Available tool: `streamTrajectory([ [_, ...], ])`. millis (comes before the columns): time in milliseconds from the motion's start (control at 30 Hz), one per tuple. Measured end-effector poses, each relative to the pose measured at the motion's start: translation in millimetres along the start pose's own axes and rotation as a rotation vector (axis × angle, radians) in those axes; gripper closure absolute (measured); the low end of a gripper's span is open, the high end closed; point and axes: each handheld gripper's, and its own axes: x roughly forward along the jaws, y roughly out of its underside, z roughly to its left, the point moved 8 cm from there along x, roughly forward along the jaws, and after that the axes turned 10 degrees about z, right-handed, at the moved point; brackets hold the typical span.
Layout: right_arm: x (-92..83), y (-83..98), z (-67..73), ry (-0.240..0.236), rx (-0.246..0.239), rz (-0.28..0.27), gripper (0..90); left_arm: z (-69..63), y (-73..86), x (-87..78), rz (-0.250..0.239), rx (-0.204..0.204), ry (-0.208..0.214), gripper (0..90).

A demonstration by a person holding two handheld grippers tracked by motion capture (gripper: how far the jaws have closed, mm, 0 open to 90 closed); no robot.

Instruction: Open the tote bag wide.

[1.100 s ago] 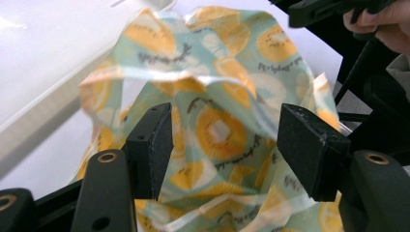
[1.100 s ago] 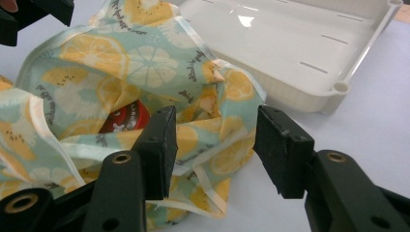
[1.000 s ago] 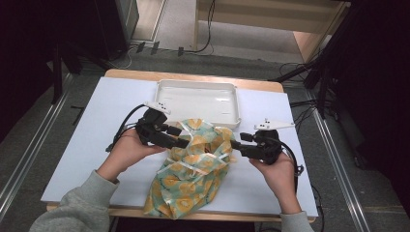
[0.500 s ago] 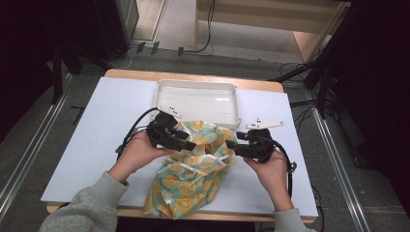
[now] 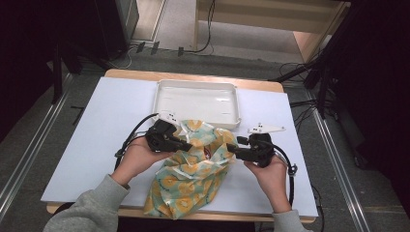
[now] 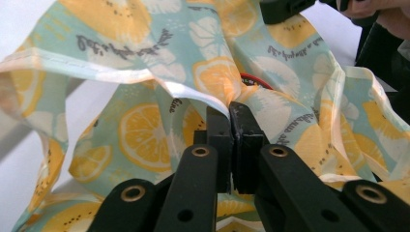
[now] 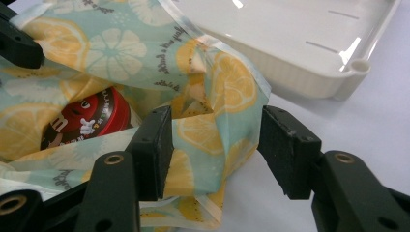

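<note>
Since the earlier frame my left gripper [image 6: 231,126] dropped and its fingers clamped the lemon-print bag [image 5: 193,169] on the bench [image 5: 111,111]. Right gripper [image 7: 215,150] fingers were apart around the rim; thin pinch could slip, spilling the red tin [image 7: 89,121].

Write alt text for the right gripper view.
The right gripper has open black jaws straddling a fold of the lemon-print cloth bag, not yet pinching it. A red candy tub peeks from the bag's mouth, and a white tray sits behind.

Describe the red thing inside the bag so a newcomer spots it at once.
Start at the white tray and come toward the person to the lemon-print bag. Inside its open mouth lies a round red container, the only red item there, with a dark printed label.
</note>
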Motion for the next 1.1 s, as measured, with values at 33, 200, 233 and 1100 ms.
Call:
streamTrajectory([
  [33, 1.7, 1.9, 0.5, -0.006, 0.006, 0.003, 49.7, 0.1, 0.2, -0.8, -0.006, -0.002, 0.003, 90.0],
  [200, 9.6, 8.2, 6.7, -0.058, 0.006, 0.041, 69.5, 3.0, 3.6, -6.9, -0.020, -0.011, -0.009, 90.0],
  [233, 9.9, 8.5, 7.6, -0.057, -0.006, 0.045, 76.0, 4.1, 4.4, -9.0, -0.029, -0.013, -0.012, 90.0],
  [1100, -11.9, 4.1, -0.3, -0.016, -0.019, 0.004, 77.0, 16.2, 19.6, -26.7, -0.035, -0.046, -0.041, 90.0],
])
